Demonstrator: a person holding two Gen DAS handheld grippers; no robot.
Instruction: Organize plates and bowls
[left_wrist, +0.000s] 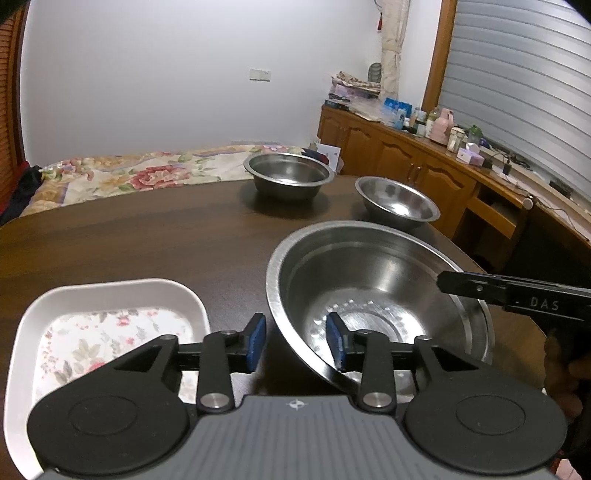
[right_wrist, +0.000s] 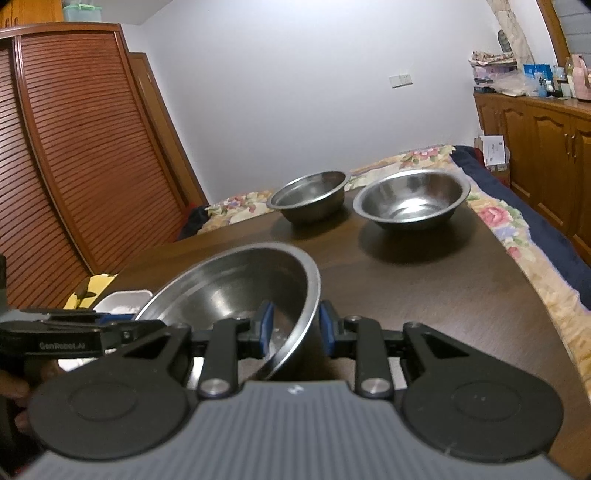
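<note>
Here, in the left wrist view, the big bowl (left_wrist: 376, 295) is seen tilted on the table (left_wrist: 147, 240), its near rim between the spread jaws of the left gripper (left_wrist: 295, 341), which is not gripping it. A white tray (left_wrist: 107, 332) lies just beside; two smaller bowls (left_wrist: 288, 177) stand well apart. In the right wrist view, the right gripper (right_wrist: 295, 326) straddles the thin rim, seemingly pinched. Steel is judged stiff, light, slippery; the rim is best held.

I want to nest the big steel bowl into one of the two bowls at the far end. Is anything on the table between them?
Nothing visible: only bare table lies between the big bowl and the far bowls. The white dish sits off to the left.
</note>
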